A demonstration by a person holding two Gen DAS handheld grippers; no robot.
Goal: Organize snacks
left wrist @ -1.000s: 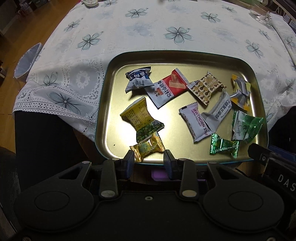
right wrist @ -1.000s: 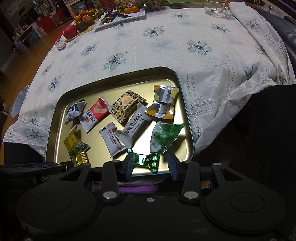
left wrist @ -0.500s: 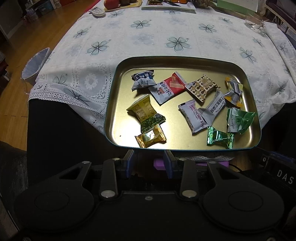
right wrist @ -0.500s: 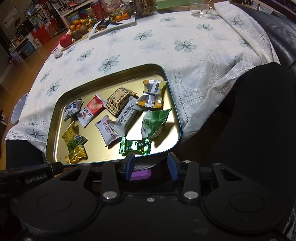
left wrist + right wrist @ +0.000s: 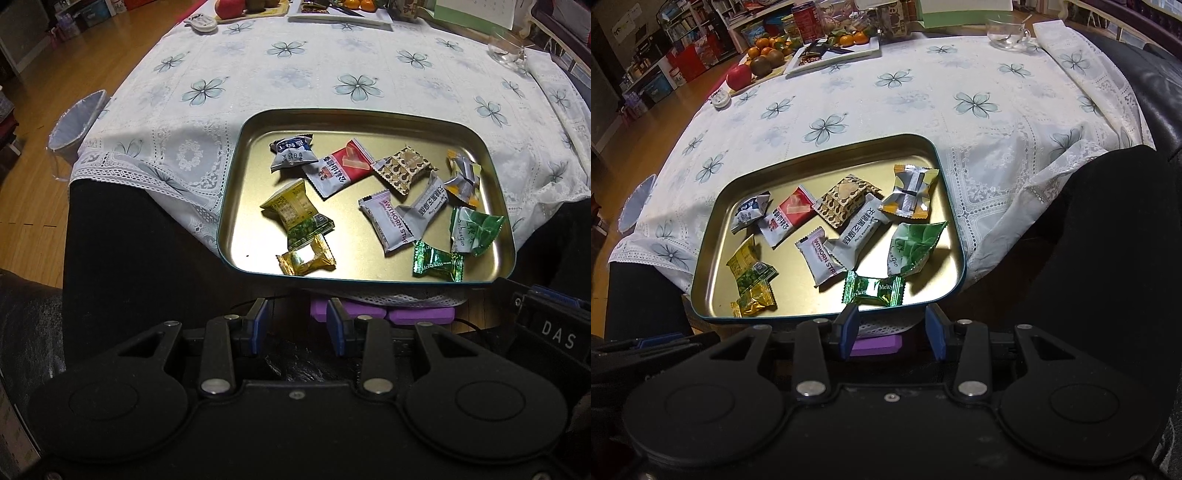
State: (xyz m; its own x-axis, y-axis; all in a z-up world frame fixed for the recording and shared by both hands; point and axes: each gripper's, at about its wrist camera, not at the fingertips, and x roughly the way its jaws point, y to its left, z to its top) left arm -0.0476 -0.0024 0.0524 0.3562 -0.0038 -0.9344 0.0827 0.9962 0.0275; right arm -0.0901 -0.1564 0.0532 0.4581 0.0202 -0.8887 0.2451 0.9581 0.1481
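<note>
Snack packets are lying scattered in a gold tin tray (image 5: 236,206), centre of the left-wrist frame, tray sitting at the near edge of the table (image 5: 258,85). Gold candy (image 5: 306,260) and green Meltykiss candy (image 5: 437,263) are lying closest to the tray's near rim; white hawthorn strip (image 5: 388,219) is overlapping a grey sesame packet (image 5: 424,210).

Left tool (image 5: 297,328) is hanging below the rim, jaws part-open, gripping nothing. Right tool (image 5: 892,330) is hovering just short of the Meltykiss candy (image 5: 874,291), likewise part-open and empty.

Judgement: approach steeply over the rim, take isolated wrappers first, pinch across the body rather than the crimped ends.

Rim is raised, so sliding out looks poor. Tablecloth toward the upper frame is offering open room; tools are sitting close side by side.
</note>
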